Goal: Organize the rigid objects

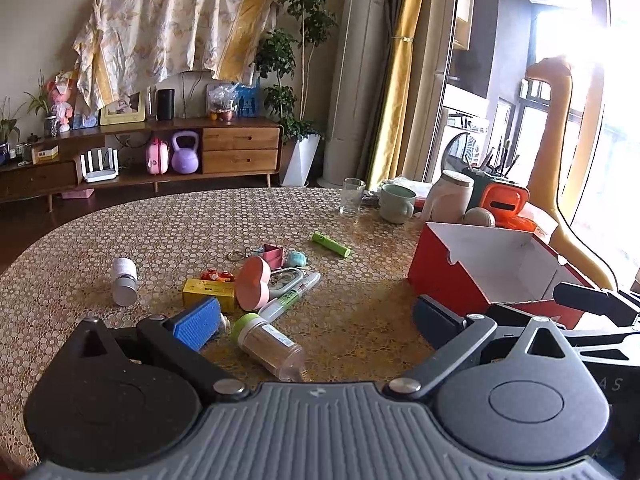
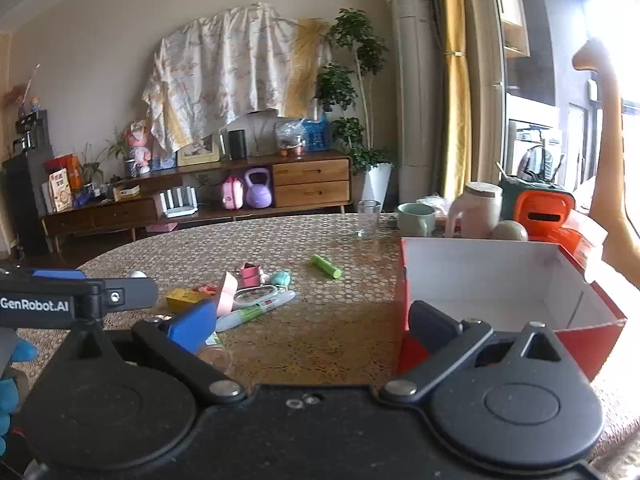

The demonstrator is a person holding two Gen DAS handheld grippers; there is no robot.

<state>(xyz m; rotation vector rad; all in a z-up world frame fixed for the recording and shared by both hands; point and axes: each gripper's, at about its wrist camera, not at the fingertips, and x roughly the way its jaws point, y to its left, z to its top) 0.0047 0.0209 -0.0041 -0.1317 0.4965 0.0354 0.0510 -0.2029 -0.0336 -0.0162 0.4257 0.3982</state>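
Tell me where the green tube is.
The green tube lies on the table, apart from the clutter pile, between it and the red box; the glass stands beyond.

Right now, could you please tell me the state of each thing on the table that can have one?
Left hand-held gripper: open, holding nothing.
Right hand-held gripper: open, holding nothing.
Red box: open, nothing visible inside.
Green-capped bottle: lying on its side, capped.
White canister: lying on its side.
Green marker: lying flat, capped.
Drinking glass: upright, looks empty.
Green mug: upright.
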